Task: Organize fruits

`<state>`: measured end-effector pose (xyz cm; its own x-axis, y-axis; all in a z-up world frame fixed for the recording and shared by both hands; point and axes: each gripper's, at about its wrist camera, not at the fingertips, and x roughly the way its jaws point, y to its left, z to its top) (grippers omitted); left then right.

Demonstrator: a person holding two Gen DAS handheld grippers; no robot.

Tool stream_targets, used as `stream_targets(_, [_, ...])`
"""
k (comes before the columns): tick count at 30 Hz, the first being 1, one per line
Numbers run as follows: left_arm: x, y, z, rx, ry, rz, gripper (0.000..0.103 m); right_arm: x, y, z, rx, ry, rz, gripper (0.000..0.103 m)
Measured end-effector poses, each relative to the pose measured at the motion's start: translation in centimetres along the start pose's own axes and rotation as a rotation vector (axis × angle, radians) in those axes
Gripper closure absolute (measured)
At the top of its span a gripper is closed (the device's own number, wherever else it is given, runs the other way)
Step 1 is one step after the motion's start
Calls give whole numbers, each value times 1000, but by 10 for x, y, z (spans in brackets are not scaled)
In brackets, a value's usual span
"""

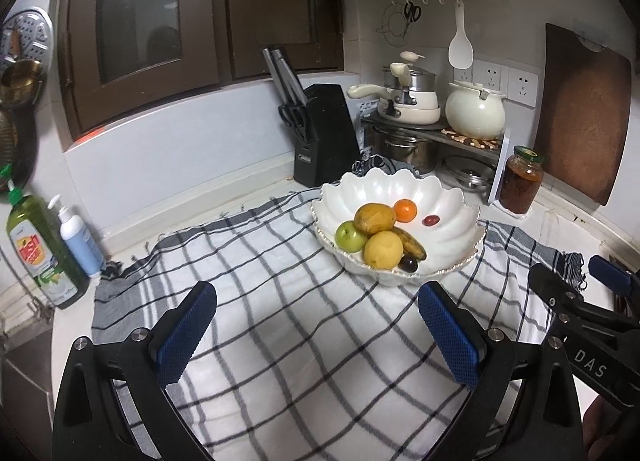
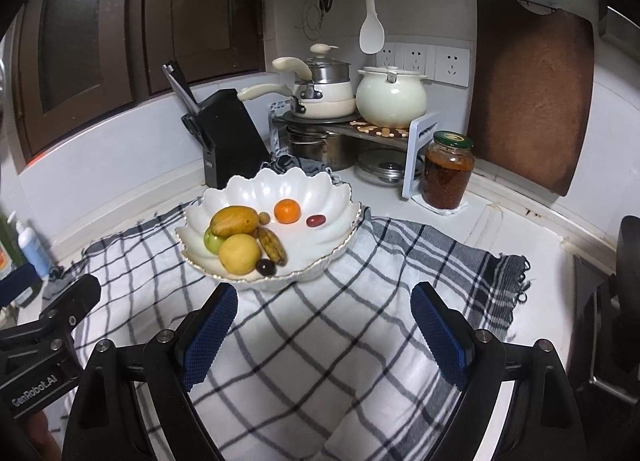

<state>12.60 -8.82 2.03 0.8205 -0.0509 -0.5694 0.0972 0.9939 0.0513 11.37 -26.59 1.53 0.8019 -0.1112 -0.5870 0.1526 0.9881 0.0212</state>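
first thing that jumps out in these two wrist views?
The white scalloped bowl on the checked cloth, mid-counter, holding the fruit: a mango, a yellow round fruit, a green apple, a banana and an orange. Both the left gripper and the right gripper hang open and empty just short of it. Behind, a cream pot sits on a rack and a dark cutting board leans on the wall at right.

The bowl [image 2: 320,189] at 12 o'clock looks like glossy white ceramic with a scalloped, smooth surface. Under it the checked cloth [image 2: 304,341] is soft, matt woven fabric, fringed at its edge. At 2 o'clock the cutting board [image 2: 528,101] is worn, matt wood; the jar [image 2: 448,177] is shiny glass. The gripper pads [image 1: 184,337] are blue textured rubber on matt black plastic.
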Motion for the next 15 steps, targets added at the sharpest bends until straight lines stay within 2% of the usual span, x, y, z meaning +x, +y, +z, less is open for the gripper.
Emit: stream_targets(15, [-48,10,-36,-26,-25,8,0,-40,-2,-30,2,-33,0,14])
